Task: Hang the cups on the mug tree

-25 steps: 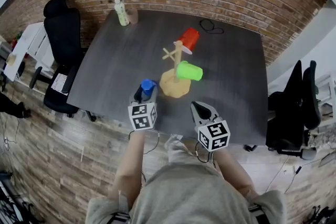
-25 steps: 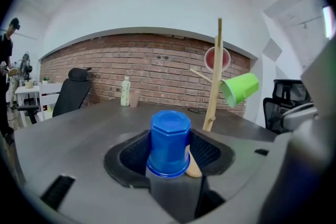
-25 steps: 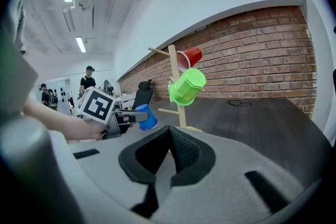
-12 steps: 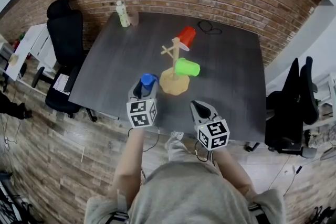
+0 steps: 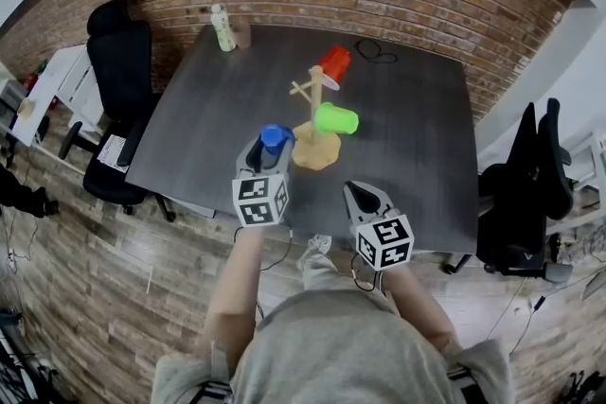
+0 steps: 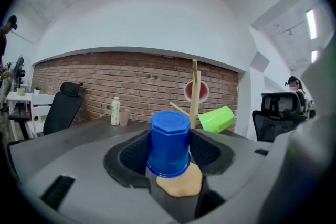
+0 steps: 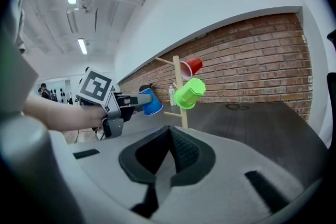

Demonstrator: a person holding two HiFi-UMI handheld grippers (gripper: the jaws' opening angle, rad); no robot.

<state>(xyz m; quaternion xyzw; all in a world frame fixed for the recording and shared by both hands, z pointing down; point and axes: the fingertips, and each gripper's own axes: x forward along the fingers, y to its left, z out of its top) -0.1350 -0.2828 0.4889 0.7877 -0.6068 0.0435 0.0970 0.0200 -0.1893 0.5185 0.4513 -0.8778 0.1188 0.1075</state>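
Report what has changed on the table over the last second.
The left gripper, clamped on the blue plastic cup, has lifted it and carried it a little closer to the wooden mug tree. Nothing was grabbed or released. The right gripper stayed put, shut and empty. The red plastic cup and green plastic cup remain hung on the tree.

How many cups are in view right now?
3. A red cup and a green cup hang on the mug tree; a blue cup is held in the left gripper. A small item beside the bottle is too small to tell.
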